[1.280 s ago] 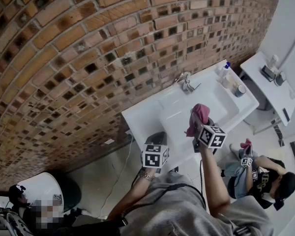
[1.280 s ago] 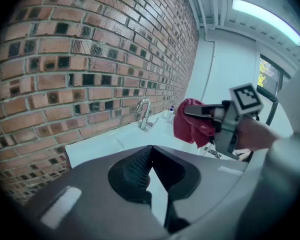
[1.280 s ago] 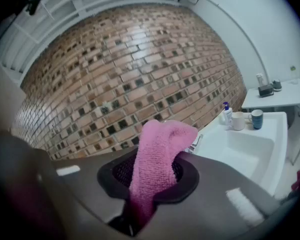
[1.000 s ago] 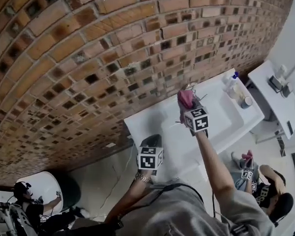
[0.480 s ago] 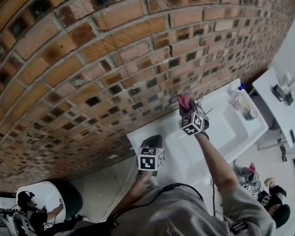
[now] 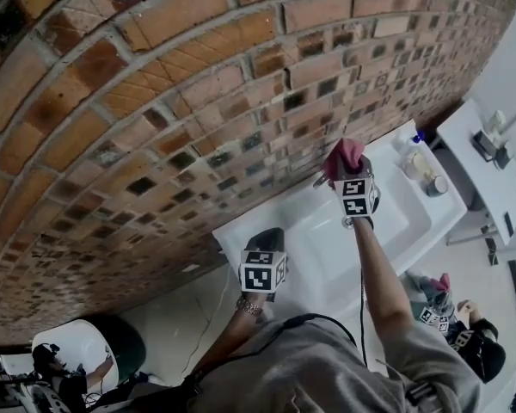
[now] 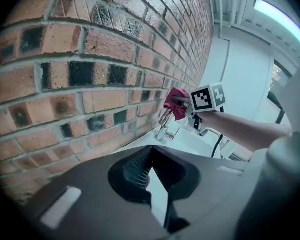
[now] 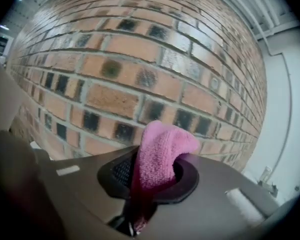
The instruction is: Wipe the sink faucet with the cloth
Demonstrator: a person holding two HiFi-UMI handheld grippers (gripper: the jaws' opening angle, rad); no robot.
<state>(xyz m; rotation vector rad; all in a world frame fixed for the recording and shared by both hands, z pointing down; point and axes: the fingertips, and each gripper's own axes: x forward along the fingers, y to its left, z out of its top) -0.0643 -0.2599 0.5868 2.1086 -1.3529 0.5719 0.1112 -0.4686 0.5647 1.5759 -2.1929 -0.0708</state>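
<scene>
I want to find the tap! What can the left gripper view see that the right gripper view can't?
Only the left gripper view shows the faucet, the white sink and the person's arm. Only the right gripper view shows, close up, the right hand-held gripper shut on the cloth. Both show the brick wall and that pink cloth.
</scene>
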